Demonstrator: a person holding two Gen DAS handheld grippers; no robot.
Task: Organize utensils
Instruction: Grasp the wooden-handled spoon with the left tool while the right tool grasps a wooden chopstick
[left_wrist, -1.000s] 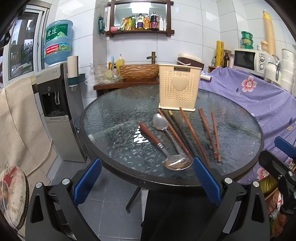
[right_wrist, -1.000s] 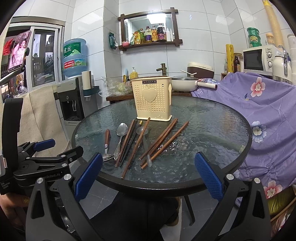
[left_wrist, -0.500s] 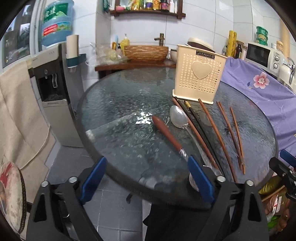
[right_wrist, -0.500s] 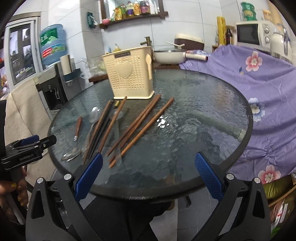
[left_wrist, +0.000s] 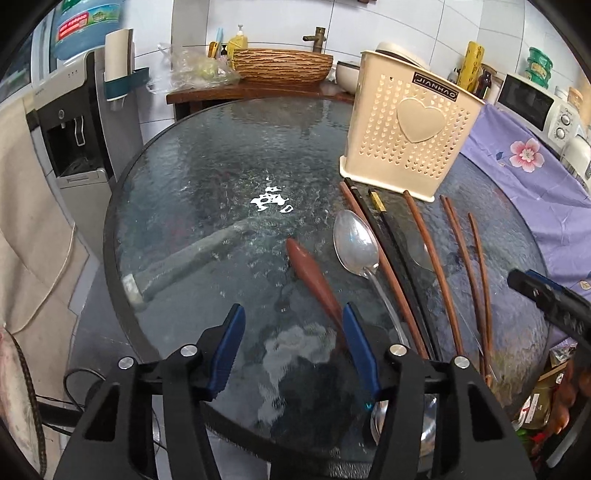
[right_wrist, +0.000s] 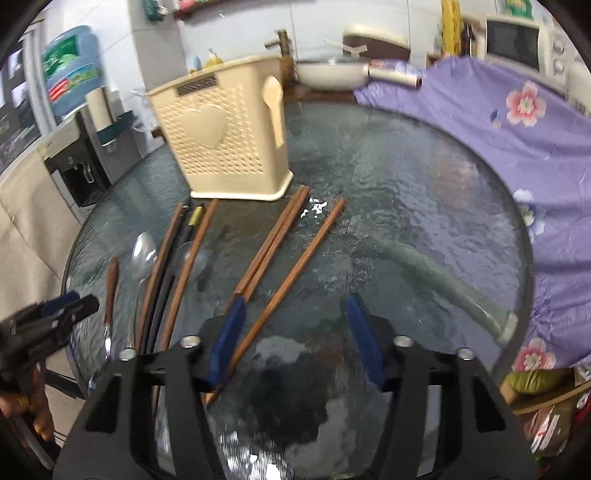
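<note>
Both sets of tongs have just been narrowing, gripping nothing: left gripper beside the wooden-handled spoon, right gripper over a slim, stiff, slippery chopstick near the tabletop's front edge; pinch mid-shaft.

"JIANHAO" stands on a small dark label at the top front of the cream utensil holder, above its raised heart

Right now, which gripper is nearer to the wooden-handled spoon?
Left. The left gripper hangs over the glass table's near edge, its right finger almost at the wooden-handled spoon. The right gripper sits further right, by the single chopstick.
</note>
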